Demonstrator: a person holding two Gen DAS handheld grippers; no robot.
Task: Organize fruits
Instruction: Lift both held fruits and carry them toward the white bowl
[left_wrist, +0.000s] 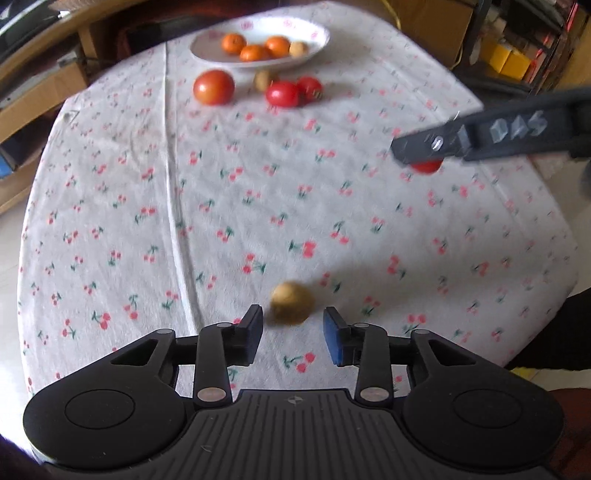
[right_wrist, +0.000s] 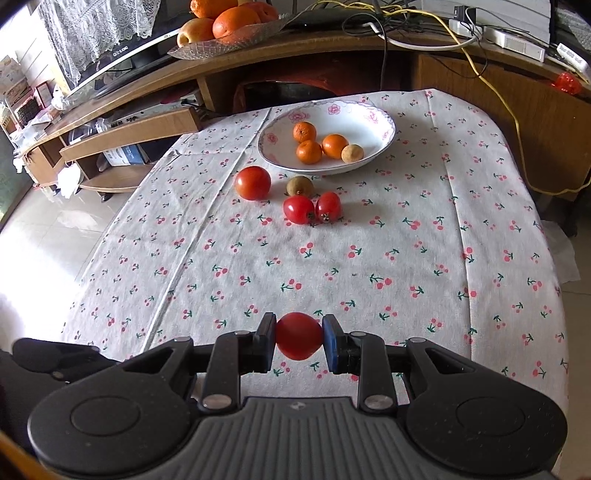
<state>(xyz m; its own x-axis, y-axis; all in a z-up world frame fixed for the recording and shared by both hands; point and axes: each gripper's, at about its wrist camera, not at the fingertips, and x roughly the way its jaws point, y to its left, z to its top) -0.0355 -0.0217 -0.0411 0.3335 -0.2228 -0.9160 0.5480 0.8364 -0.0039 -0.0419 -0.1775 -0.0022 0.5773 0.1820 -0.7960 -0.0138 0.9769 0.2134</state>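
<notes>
Right gripper (right_wrist: 298, 336) clamped on a small red tomato (right_wrist: 298, 335), both pads touching its sides, held above the near part of the cherry-print tablecloth (right_wrist: 406, 236); tomato's long axis running pad to pad. Left gripper (left_wrist: 292, 334) spread wide, holding nothing; a tan round fruit (left_wrist: 291, 302) lying on the cloth just beyond the gap, blurred, contact not discernible. At the far end, white floral-rimmed bowl (right_wrist: 373, 118) holding three mandarins (right_wrist: 309, 151) and one tan fruit (right_wrist: 352, 153); before it on the cloth, a large tomato (right_wrist: 253, 182), a kiwi (right_wrist: 300, 185) and two small tomatoes (right_wrist: 312, 208) touching.
</notes>
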